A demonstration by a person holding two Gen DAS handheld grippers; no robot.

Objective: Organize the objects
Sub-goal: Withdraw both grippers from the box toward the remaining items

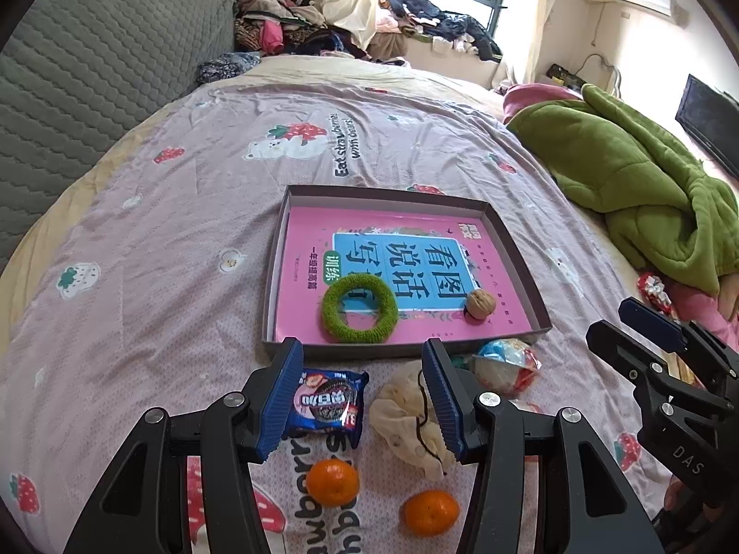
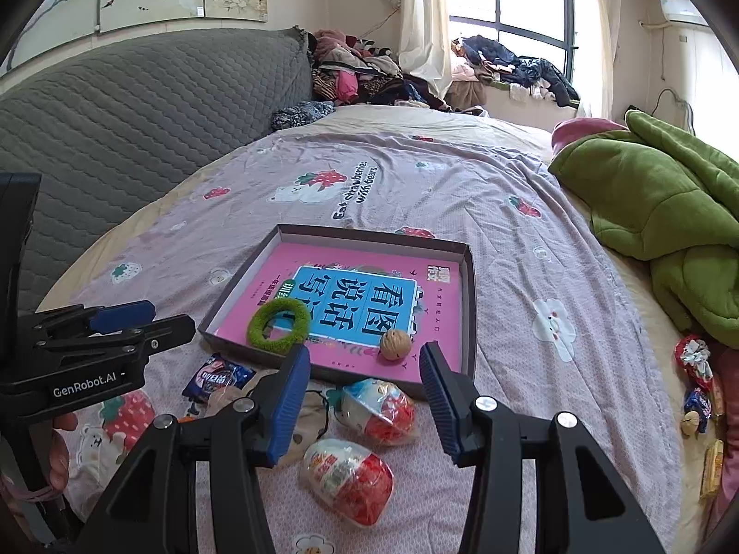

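Note:
A shallow cardboard box (image 1: 392, 194) (image 2: 469, 304) lies on the bed with a pink book (image 1: 314, 249) in it. On the book rest a green fuzzy ring (image 1: 360, 309) (image 2: 278, 324) and a walnut (image 1: 480, 304) (image 2: 396, 344). In front of the box are a blue cookie packet (image 1: 325, 404) (image 2: 217, 376), a cream cloth pouch (image 1: 406, 415), two oranges (image 1: 332, 482) (image 1: 429, 512) and two wrapped toy eggs (image 2: 381, 411) (image 2: 346, 475). My left gripper (image 1: 362, 355) hangs open above the packet and pouch, holding nothing. My right gripper (image 2: 365, 360) is open over the eggs, also holding nothing.
A green blanket (image 1: 637, 184) is heaped on the right of the bed, and a grey quilted headboard (image 1: 92, 69) stands on the left. Piles of clothes (image 2: 360, 74) sit at the back. Small snacks (image 2: 697, 383) lie at the bed's right edge. A hand (image 2: 60, 452) grips the left tool.

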